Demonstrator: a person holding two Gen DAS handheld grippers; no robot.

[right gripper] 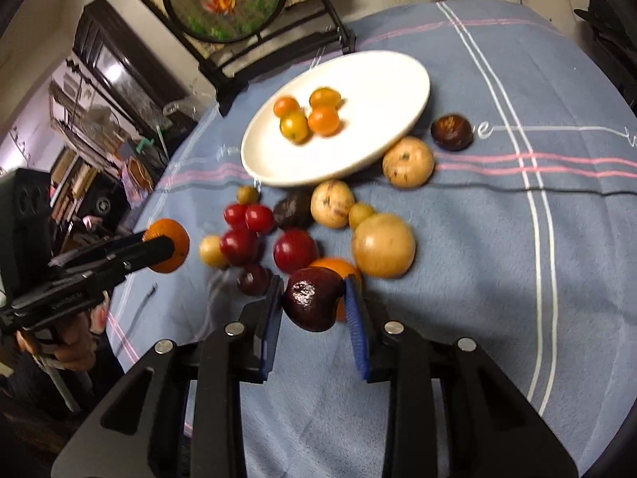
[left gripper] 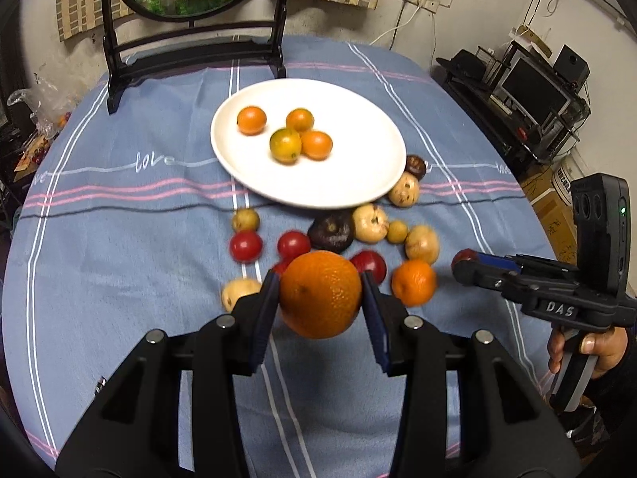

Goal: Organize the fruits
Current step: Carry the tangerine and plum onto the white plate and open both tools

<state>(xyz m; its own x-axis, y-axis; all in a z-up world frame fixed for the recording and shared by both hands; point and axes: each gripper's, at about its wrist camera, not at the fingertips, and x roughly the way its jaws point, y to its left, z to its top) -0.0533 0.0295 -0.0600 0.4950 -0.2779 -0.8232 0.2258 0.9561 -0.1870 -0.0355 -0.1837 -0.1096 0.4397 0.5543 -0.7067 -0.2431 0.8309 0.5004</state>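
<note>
My left gripper (left gripper: 320,292) is shut on a large orange (left gripper: 320,294) and holds it above the blue cloth; it also shows in the right wrist view (right gripper: 169,245). My right gripper (right gripper: 314,298) is shut on a dark red fruit (right gripper: 312,298); in the left wrist view that fruit (left gripper: 464,258) sits at the gripper's tip on the right. A white plate (left gripper: 358,175) holds several small oranges (left gripper: 300,135). Loose red, tan and dark fruits (left gripper: 332,231) lie on the cloth in front of the plate, with another orange (left gripper: 413,283) among them.
A round table with a blue striped cloth (left gripper: 119,263) carries everything. A black stand with a round painted screen (left gripper: 191,40) stands behind the plate. Shelves with electronics (left gripper: 529,91) are to the right of the table. A large tan fruit (right gripper: 383,245) lies near my right gripper.
</note>
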